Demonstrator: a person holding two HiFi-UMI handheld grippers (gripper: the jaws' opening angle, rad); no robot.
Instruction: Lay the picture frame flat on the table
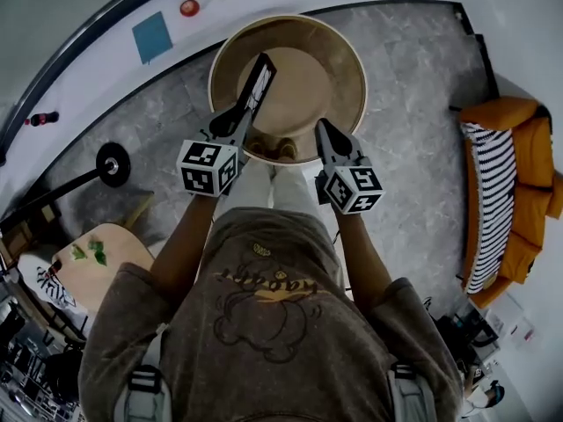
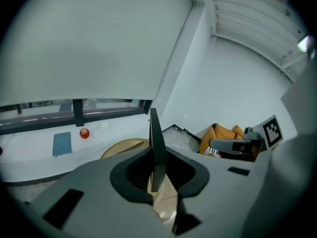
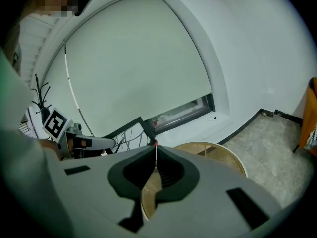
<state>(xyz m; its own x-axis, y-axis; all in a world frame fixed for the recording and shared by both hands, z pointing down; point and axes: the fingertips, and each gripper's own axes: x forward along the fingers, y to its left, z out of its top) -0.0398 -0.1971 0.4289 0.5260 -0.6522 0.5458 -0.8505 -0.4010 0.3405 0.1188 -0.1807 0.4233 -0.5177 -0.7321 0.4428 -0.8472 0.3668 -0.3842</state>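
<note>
Left gripper view: my left gripper [image 1: 234,127] has its jaws clenched on the picture frame [image 2: 156,138], seen edge-on and upright. Only the head view shows the frame's face slanting over the rimmed round bench [image 1: 353,53]; I cannot tell if it touches the wood. My right gripper [image 3: 155,148] has its jaws pressed together on nothing. Grey stone floor [image 1: 413,77], orange sofa [image 1: 519,174], blue book [image 2: 62,144] on the sill.

Orange sofa [image 1: 530,143] with striped cushion [image 1: 491,209] at right edge; blue pad [image 1: 151,36] beside red ball [image 1: 189,8] (just apart) on white ledge [image 1: 101,64].
</note>
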